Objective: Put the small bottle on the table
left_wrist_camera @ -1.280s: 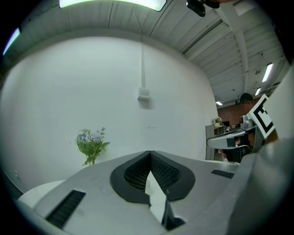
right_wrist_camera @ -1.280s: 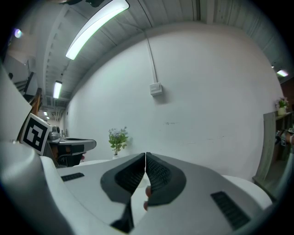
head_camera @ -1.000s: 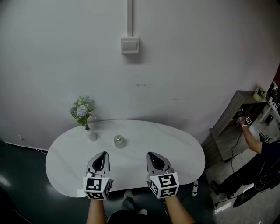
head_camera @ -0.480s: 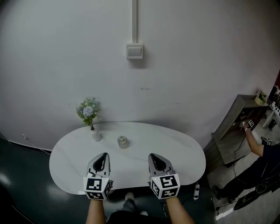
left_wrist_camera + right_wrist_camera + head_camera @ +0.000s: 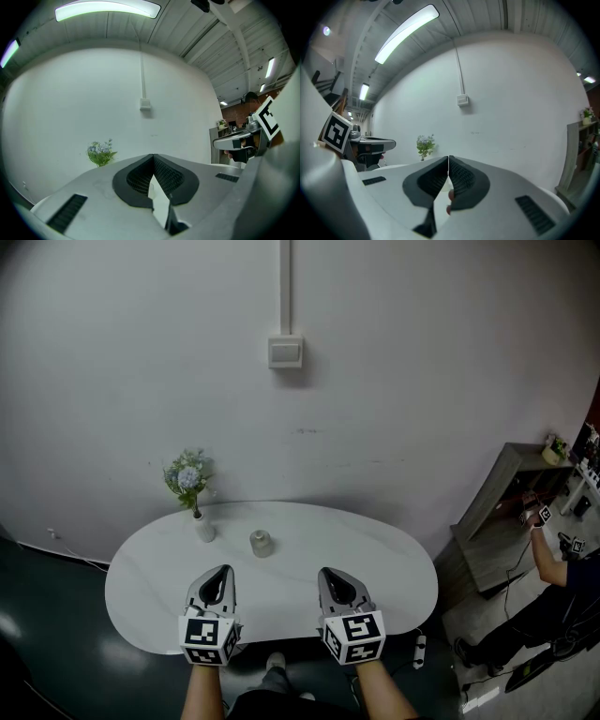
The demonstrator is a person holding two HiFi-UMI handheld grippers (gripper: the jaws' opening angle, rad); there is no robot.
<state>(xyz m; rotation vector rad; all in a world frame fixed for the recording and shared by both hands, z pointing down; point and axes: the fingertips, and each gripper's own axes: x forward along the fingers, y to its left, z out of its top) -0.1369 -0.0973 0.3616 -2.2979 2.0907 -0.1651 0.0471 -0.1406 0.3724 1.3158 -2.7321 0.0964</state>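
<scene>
A small pale bottle (image 5: 260,543) stands upright on the white oval table (image 5: 375,568), left of its middle and toward the back. Both grippers hover over the table's near edge, well short of the bottle. My left gripper (image 5: 221,571) is shut with nothing in it, and its dark pads meet in the left gripper view (image 5: 153,157). My right gripper (image 5: 330,573) is shut and empty too, its pads touching in the right gripper view (image 5: 448,158). The bottle is hidden behind the jaws in both gripper views.
A little white vase with blue flowers (image 5: 192,493) stands at the table's back left, left of the bottle. A wall switch (image 5: 285,352) is on the white wall behind. At the right are a grey cabinet (image 5: 492,531) and a person (image 5: 562,568). A power strip (image 5: 418,648) lies on the dark floor.
The head view has shifted slightly, so the table and wall switch sit a little lower in the picture. Both grippers stay shut in the same place. The bottle has not moved.
</scene>
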